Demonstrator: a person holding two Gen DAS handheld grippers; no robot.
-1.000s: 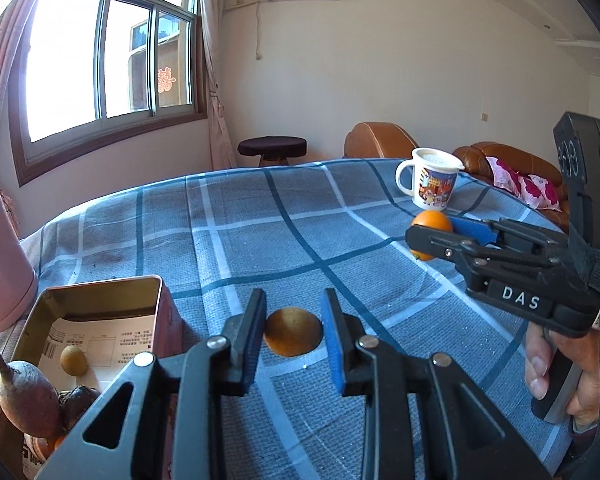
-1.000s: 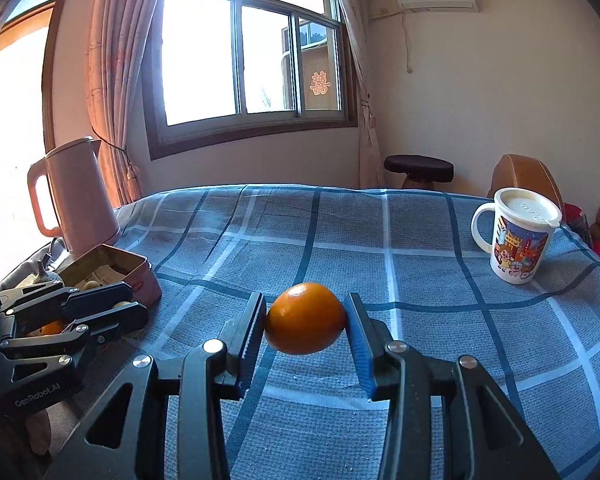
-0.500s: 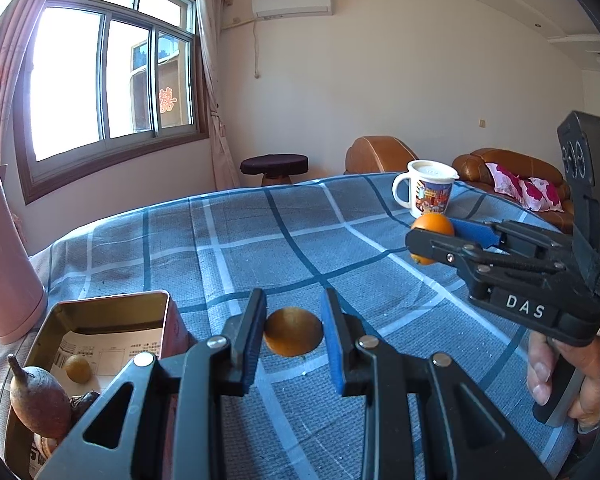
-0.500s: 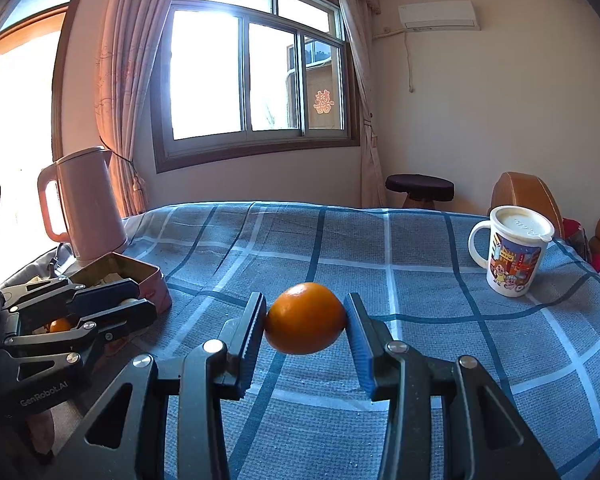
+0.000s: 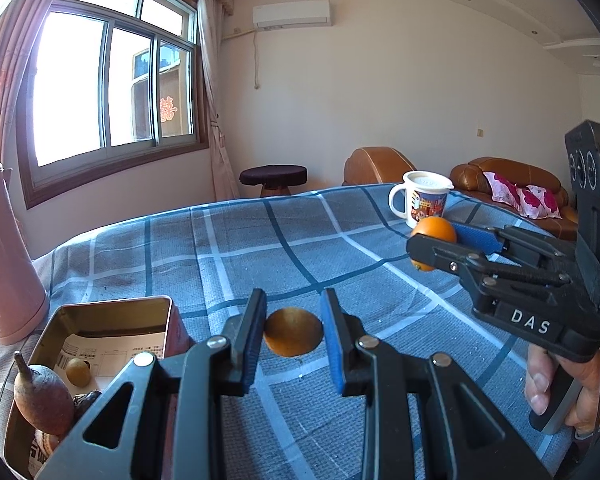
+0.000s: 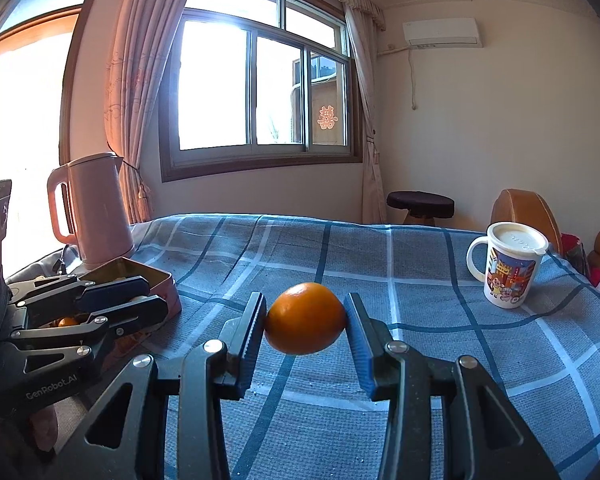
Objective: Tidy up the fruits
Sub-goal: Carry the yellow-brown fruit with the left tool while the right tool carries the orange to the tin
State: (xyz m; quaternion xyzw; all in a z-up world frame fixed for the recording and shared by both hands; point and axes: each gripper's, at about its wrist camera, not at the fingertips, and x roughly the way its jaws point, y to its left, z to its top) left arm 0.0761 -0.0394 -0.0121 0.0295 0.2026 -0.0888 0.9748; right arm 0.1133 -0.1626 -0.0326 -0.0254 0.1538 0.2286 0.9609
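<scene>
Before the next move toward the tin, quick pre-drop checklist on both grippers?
1. right gripper clamped on orange: ok.
2. left gripper holding brownish fruit: ok, pads close on it.
3. tin open: ok.
4. Free space in tin: ok at the far end; pear-shaped fruit fills the near end.
5. Grippers apart from each other: ok.
6. mug off the path: ok.

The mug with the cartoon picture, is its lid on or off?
On. A white lid covers the top of the mug, which stands upright on the blue checked cloth.
</scene>
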